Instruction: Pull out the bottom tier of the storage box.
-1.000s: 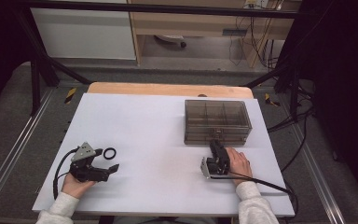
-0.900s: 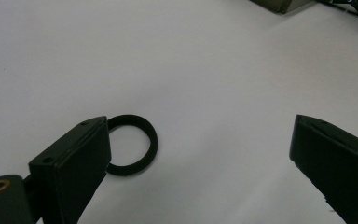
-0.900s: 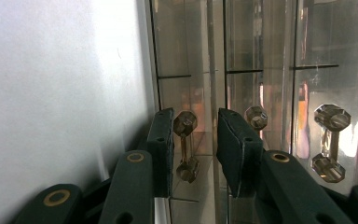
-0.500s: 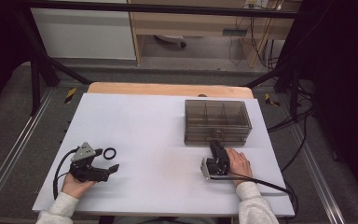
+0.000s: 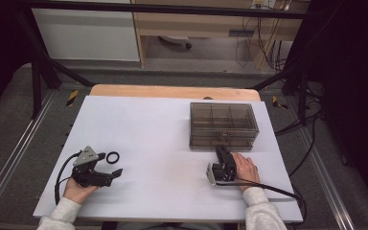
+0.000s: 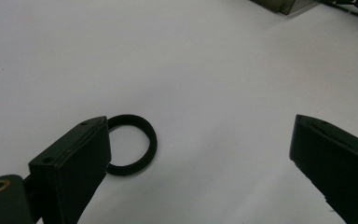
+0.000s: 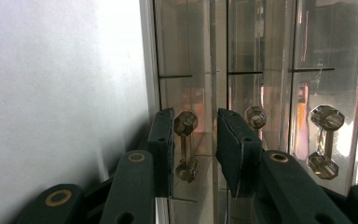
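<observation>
While both hands have kept still over the last second, nothing on the table has shifted, so the work looks paused just short of a pull. At the left, the left gripper [image 6: 198, 158] lies with its jaws spread wide and holds nothing; the black ring [image 6: 131, 144] rests flat on the table beside one jaw. At the right, the right gripper [image 7: 195, 140] points into the front of the clear drawer box [image 5: 224, 125]. Its jaws stand narrowly apart on either side of a drawer handle [image 7: 185, 144] and are not visibly pinching it. I judge the drawer still shut. The white tabletop [image 5: 163, 134] is otherwise bare. Beyond it are grey floor, a white cabinet [image 5: 86, 33] and loose cables.
</observation>
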